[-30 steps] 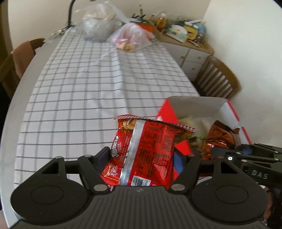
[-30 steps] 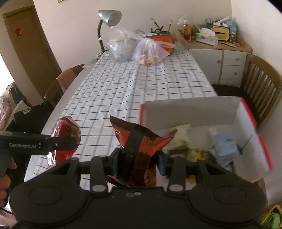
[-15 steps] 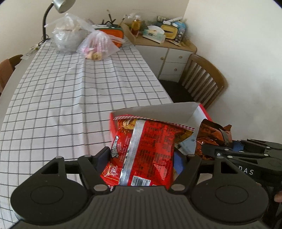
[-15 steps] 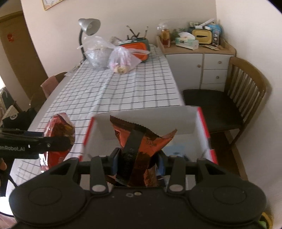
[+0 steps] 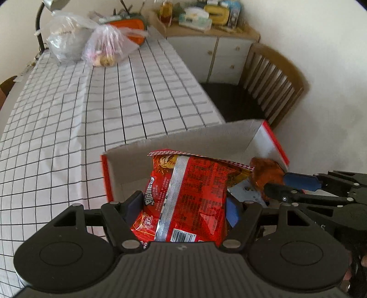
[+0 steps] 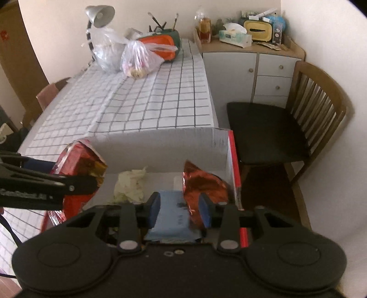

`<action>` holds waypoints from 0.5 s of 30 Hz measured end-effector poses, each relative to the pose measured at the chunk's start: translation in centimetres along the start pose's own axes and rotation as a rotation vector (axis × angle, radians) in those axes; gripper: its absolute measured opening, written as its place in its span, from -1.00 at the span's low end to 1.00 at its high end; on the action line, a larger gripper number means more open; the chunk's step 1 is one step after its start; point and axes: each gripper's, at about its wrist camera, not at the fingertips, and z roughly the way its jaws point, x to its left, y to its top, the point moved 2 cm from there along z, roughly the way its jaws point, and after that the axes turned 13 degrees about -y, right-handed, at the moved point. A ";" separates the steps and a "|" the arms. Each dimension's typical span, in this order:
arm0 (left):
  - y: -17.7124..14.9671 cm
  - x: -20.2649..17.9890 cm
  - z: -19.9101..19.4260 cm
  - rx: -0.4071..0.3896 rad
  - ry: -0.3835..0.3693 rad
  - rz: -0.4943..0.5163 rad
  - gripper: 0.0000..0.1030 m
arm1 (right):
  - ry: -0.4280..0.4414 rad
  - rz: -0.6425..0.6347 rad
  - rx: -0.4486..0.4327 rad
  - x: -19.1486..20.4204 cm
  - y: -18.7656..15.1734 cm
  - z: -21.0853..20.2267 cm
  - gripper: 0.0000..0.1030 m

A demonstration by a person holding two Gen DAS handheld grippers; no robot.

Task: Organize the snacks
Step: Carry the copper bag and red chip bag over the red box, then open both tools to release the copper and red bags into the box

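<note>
Two tongs over box (image 6: 174,142) | left tongs (image 5: 183,206) clamp red packet (image 5: 190,194) | right tongs (image 6: 179,209) closing, brown packet (image 6: 204,185) loose between.

This is a home dining room, with a checked table (image 6: 160,103), a wooden chair (image 6: 316,110) and a white cupboard (image 6: 252,68).

I see a long table (image 6: 160,103) under a white grid-checked cloth. Two plastic bags (image 6: 140,57), an orange container (image 6: 160,45) and a desk lamp (image 6: 98,16) sit at its far end; a red-edged box (image 6: 172,142) occupies the near edge.
</note>
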 end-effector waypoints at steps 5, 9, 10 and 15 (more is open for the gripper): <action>0.3 0.0 3.4 0.072 0.028 0.005 0.41 | 0.034 0.007 0.033 -0.3 -0.7 1.1 -0.21; 0.5 0.1 5.1 0.113 0.037 0.006 0.41 | 0.051 0.021 0.049 -0.8 -1.3 1.5 -0.15; 0.5 0.1 5.5 0.125 0.037 0.006 0.41 | 0.054 0.024 0.052 -0.9 -1.4 1.5 -0.14; 0.3 0.2 6.8 0.171 0.036 0.003 0.39 | 0.062 0.025 0.063 -1.0 -1.7 1.7 -0.02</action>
